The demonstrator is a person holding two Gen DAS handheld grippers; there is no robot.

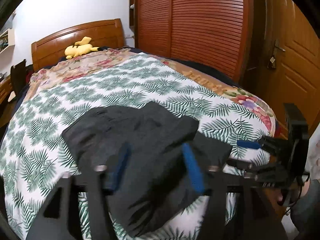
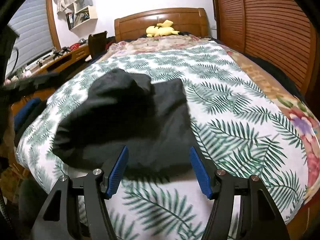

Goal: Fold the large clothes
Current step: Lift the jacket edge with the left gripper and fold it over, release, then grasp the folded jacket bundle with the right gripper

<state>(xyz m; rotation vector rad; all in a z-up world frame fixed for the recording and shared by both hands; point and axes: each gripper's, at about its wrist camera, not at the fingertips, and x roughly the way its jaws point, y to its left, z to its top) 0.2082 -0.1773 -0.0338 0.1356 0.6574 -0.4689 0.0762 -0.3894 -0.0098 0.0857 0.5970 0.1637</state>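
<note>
Left claw (image 1: pixel 156 166) agape above dark garment (image 1: pixel 140 140) on fern-print bedspread (image 1: pixel 120 80)

Both wrist views are looking from the foot of the bed (image 1: pixel 60 92) toward the headboard (image 2: pixel 160 23), tilting downward and sitting close over the dark garment (image 1: pixel 140 140). Each is sharing the leaf-print cover, the yellow plush toy (image 2: pixel 161 31) and the louvred wardrobe (image 1: pixel 200 20).
</note>
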